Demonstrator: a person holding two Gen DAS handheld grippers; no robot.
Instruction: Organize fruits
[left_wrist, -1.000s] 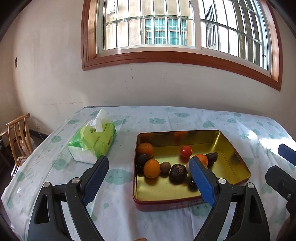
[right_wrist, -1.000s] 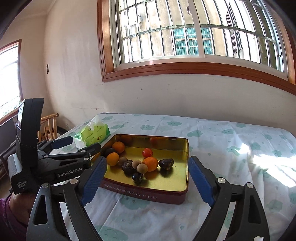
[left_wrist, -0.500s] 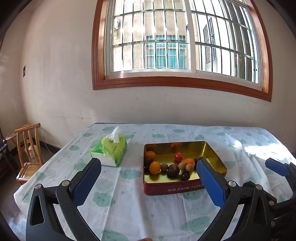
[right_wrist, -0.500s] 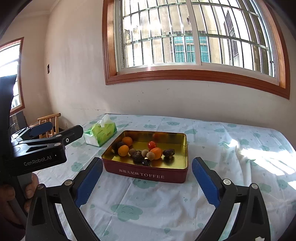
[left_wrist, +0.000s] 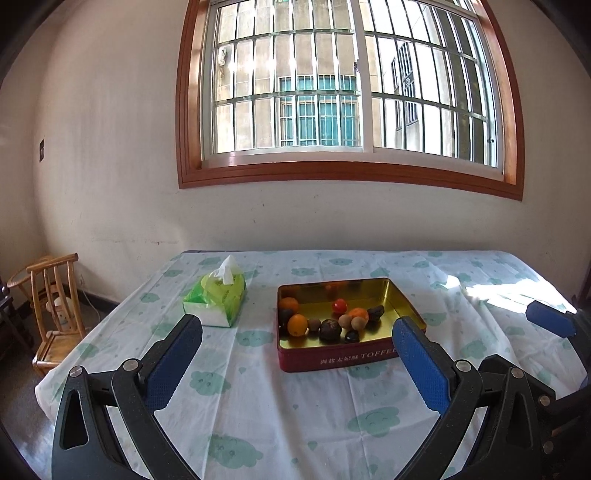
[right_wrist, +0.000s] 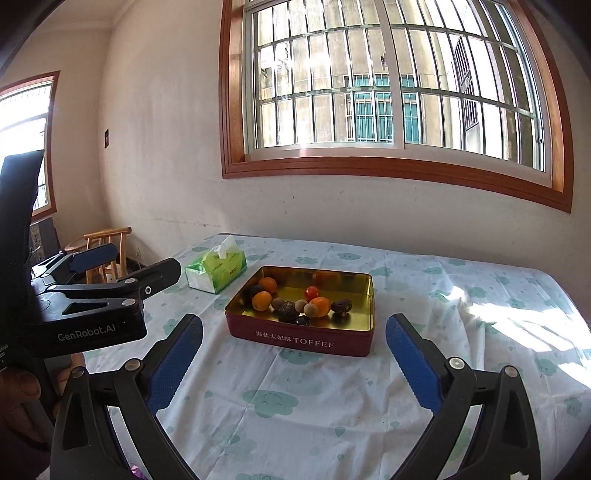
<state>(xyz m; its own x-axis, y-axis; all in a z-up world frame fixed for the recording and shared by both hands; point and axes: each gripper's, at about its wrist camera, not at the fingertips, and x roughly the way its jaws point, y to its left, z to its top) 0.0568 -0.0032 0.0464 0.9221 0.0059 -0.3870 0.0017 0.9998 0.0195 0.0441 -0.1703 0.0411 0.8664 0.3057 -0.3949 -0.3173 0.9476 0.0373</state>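
Both grippers pulled back, fingers (left_wrist: 417, 354) released wide, empty; glossy gold-lined rectangular tin (left_wrist: 354, 362) w/ round fruits (left_wrist: 328, 328)

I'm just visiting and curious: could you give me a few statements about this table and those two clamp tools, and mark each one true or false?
1. All the fruit lies inside the red tin. True.
2. The tissue pack sits inside the tin. False: it lies on the tablecloth, beside the tin.
3. The left gripper holds an orange. False: it is open and empty.
4. The right gripper holds nothing. True.
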